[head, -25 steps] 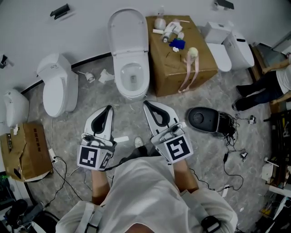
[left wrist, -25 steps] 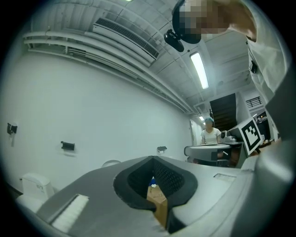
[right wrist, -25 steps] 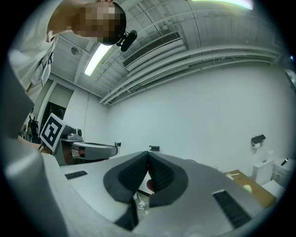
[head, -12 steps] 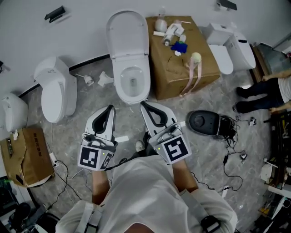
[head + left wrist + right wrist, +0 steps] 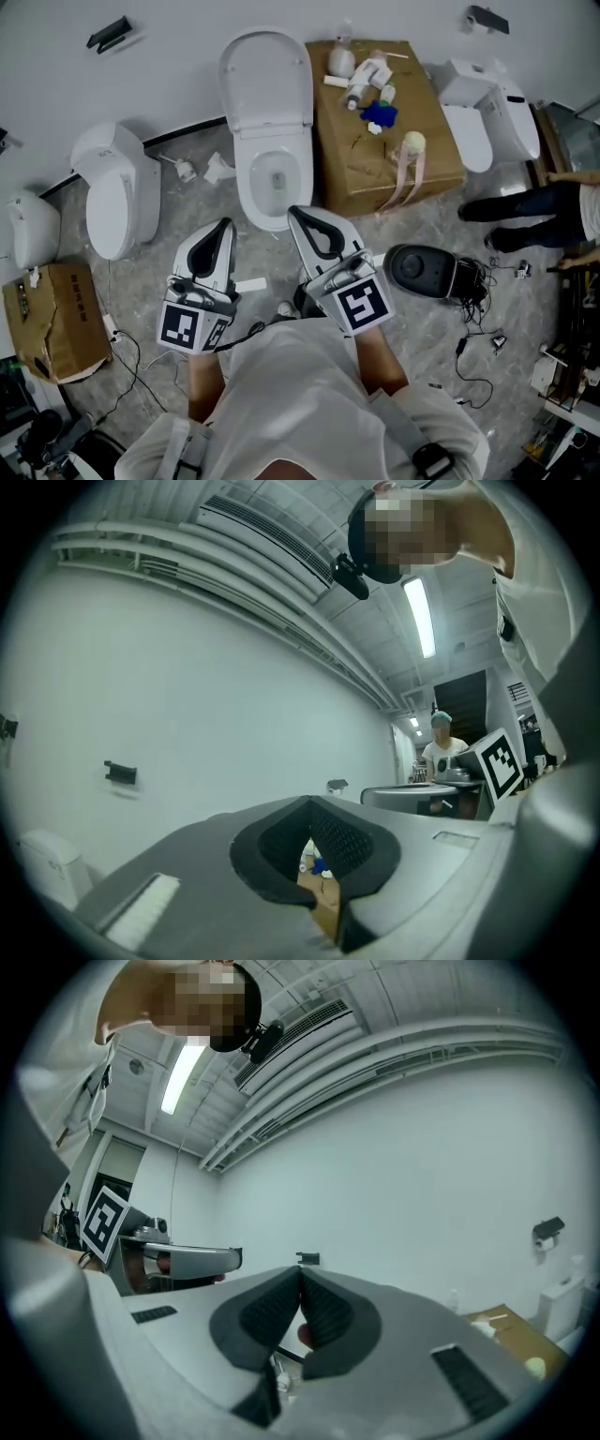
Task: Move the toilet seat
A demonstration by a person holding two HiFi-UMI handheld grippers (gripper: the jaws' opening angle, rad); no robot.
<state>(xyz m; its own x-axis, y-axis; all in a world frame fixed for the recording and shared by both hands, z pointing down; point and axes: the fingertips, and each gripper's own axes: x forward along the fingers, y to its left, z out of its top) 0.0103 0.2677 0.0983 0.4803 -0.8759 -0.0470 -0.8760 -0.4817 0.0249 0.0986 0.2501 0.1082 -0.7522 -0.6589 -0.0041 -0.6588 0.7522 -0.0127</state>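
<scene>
Seat ring and lid not separable by eye: only one upright white flap, logged as the toilet seat point(image 5: 267, 82), standing against the wall above the open bowl of the middle toilet point(image 5: 246, 192), just beside a cardboard box point(image 5: 361, 173). Floor at the feet masked by the person's torso. Contact between right gripper point(image 5: 292, 212) and bowl front not confirmable; overlap seen in head view only. Both gripper views filled mostly with wall and ceiling. Left gripper point(image 5: 224, 223): fingers point(image 5: 352, 841) clenched tip to tip, grasping nothing, short of the bowl. Right gripper: fingers likewise pressed together, nothing between them.
</scene>
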